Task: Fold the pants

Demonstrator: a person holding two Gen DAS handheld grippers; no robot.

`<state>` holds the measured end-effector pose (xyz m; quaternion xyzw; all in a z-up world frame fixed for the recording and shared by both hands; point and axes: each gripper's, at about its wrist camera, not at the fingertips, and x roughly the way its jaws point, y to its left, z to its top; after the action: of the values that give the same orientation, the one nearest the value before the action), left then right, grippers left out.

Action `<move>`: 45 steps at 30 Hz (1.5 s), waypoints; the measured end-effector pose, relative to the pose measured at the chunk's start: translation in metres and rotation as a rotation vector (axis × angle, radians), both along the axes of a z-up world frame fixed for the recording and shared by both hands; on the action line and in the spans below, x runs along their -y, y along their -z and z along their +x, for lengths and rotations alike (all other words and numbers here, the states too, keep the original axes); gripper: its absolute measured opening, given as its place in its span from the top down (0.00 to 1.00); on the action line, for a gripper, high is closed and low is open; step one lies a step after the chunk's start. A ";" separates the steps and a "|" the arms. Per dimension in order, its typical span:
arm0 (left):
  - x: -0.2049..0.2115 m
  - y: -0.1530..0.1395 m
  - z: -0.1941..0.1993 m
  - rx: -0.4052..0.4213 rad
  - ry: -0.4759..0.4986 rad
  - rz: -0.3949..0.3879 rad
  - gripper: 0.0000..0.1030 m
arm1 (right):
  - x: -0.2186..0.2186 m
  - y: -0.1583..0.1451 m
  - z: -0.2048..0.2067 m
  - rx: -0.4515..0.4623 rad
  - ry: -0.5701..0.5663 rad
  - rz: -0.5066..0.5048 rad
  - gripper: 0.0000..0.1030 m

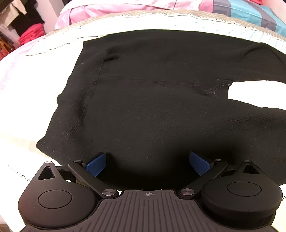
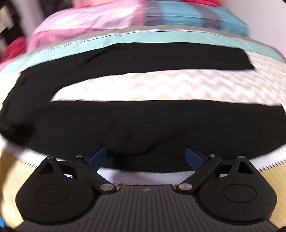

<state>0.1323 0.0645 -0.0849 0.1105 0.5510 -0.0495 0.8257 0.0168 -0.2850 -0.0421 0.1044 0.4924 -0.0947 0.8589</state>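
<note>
Black pants (image 1: 152, 92) lie spread flat on the bed. In the left wrist view their waist edge runs down the left side and the two legs split off at the right. My left gripper (image 1: 148, 163) hangs open over the near edge of the waist part, blue pads (image 1: 95, 165) wide apart, nothing between them. The right wrist view, blurred, shows both legs (image 2: 125, 121) stretching to the right with patterned bedding between them. My right gripper (image 2: 146, 159) stands open over the near leg's lower edge, holding nothing.
The pants rest on a white and beige patterned bedspread (image 2: 152, 85) with a teal band (image 2: 125, 38) behind. Pink and striped pillows (image 1: 116, 10) lie at the back. Red folded clothes (image 1: 31, 34) sit on shelves at the far left.
</note>
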 end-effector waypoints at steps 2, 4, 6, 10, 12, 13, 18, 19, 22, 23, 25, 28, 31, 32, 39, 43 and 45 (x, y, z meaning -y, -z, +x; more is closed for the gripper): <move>0.000 0.000 0.000 -0.002 0.001 -0.001 0.00 | 0.008 0.014 0.001 -0.086 0.038 0.003 0.05; 0.000 -0.001 -0.001 -0.001 0.006 0.000 0.00 | 0.004 0.009 -0.006 -0.061 0.002 -0.018 0.05; 0.001 -0.001 -0.003 0.000 0.010 0.002 0.00 | 0.000 0.006 -0.011 -0.055 -0.005 -0.027 0.05; 0.001 -0.001 -0.004 -0.006 0.003 -0.005 0.00 | 0.015 0.000 -0.023 0.021 0.097 -0.018 0.05; 0.001 0.000 -0.003 -0.006 0.005 -0.004 0.00 | 0.025 0.009 -0.020 0.000 0.130 -0.016 0.05; 0.001 0.000 -0.003 -0.005 0.006 -0.004 0.00 | 0.029 0.014 -0.020 -0.029 0.136 -0.019 0.05; -0.001 0.002 -0.001 -0.009 0.007 -0.013 0.00 | 0.026 0.013 -0.036 -0.062 0.120 -0.030 0.02; -0.001 0.002 -0.001 -0.009 0.008 -0.013 0.00 | 0.027 0.013 -0.036 -0.058 0.130 -0.026 0.02; 0.000 0.003 0.001 -0.012 0.010 -0.014 0.00 | 0.025 0.002 -0.042 -0.019 0.149 -0.053 0.03; 0.000 0.004 0.001 -0.012 0.011 -0.013 0.00 | 0.027 0.004 -0.039 0.006 0.146 -0.069 0.03; 0.001 0.004 0.003 -0.013 0.006 -0.010 0.00 | 0.031 0.001 -0.037 0.050 0.143 -0.097 0.03; 0.003 0.005 0.005 -0.018 -0.003 -0.004 0.00 | 0.037 0.002 -0.031 0.072 0.139 -0.112 0.03; 0.006 0.005 0.007 -0.023 -0.005 0.009 0.00 | 0.048 0.015 -0.026 0.016 0.148 -0.093 0.03; 0.007 0.005 0.008 -0.028 -0.006 0.010 0.00 | 0.052 0.019 -0.027 -0.012 0.150 -0.082 0.03; 0.004 0.007 0.015 -0.039 -0.022 0.007 0.00 | 0.061 0.009 -0.037 0.019 0.131 -0.076 0.02; 0.002 0.008 0.015 -0.036 -0.027 0.005 0.00 | 0.065 0.009 -0.027 0.043 0.140 -0.069 0.02; 0.002 0.008 0.015 -0.037 -0.027 0.006 0.00 | 0.065 0.015 -0.024 0.018 0.124 -0.069 0.02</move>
<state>0.1472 0.0625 -0.0930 0.1043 0.5676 -0.0386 0.8157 -0.0067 -0.3496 -0.0567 0.1060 0.4737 -0.1636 0.8588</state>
